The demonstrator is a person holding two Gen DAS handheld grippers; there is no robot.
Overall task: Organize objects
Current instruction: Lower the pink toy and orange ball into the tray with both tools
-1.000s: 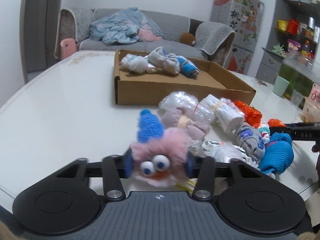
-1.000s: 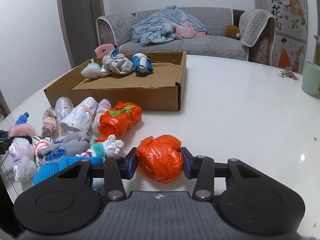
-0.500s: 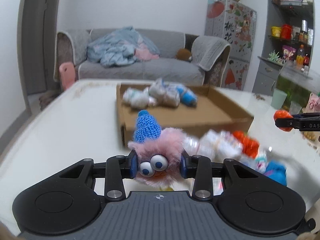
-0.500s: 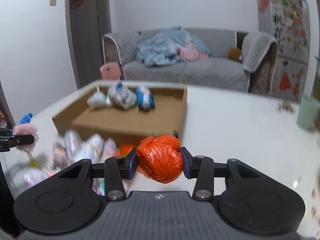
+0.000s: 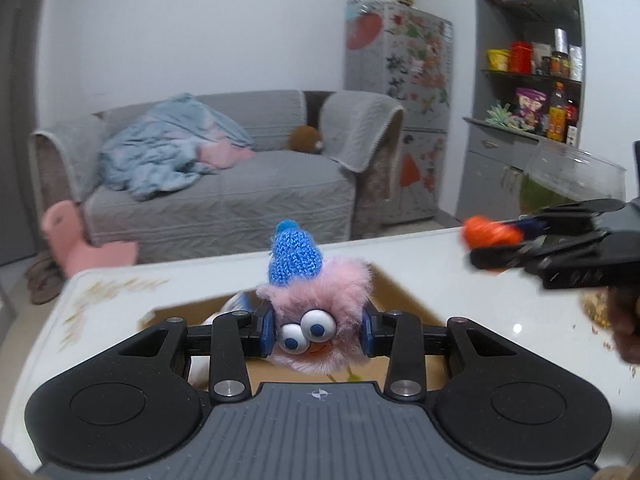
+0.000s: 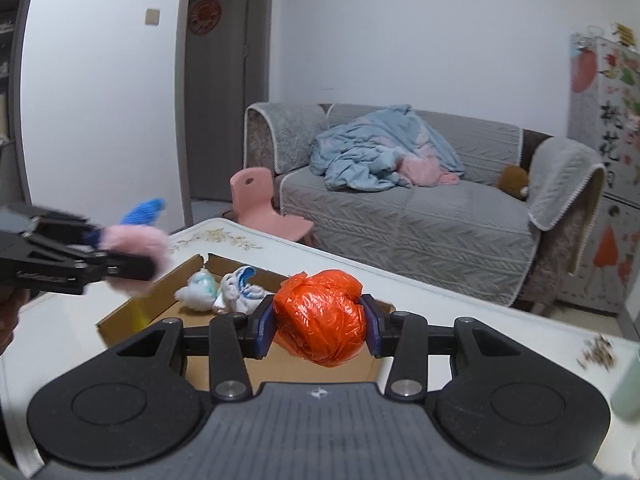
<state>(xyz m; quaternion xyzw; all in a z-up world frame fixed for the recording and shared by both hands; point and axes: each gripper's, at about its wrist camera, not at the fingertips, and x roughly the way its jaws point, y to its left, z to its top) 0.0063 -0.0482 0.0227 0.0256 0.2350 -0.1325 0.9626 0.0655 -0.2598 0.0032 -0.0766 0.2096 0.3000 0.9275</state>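
Now left gripper (image 5: 319,332) clamps pink toy (image 5: 316,316); right gripper (image 6: 319,326) orange bundle (image 6: 320,316).

The left gripper (image 5: 319,332) points forward and slightly down, its jaws closed on a pink fuzzy toy (image 5: 320,312) that fills the gap between the blue pads (image 5: 266,330). The right gripper (image 6: 319,330) has the same tilt, its jaws pressed against both sides of an orange plastic bundle (image 6: 320,316). Each gripper appears blurred at the edge of the other's view. A hand (image 5: 628,320) shows dimly behind the right gripper.
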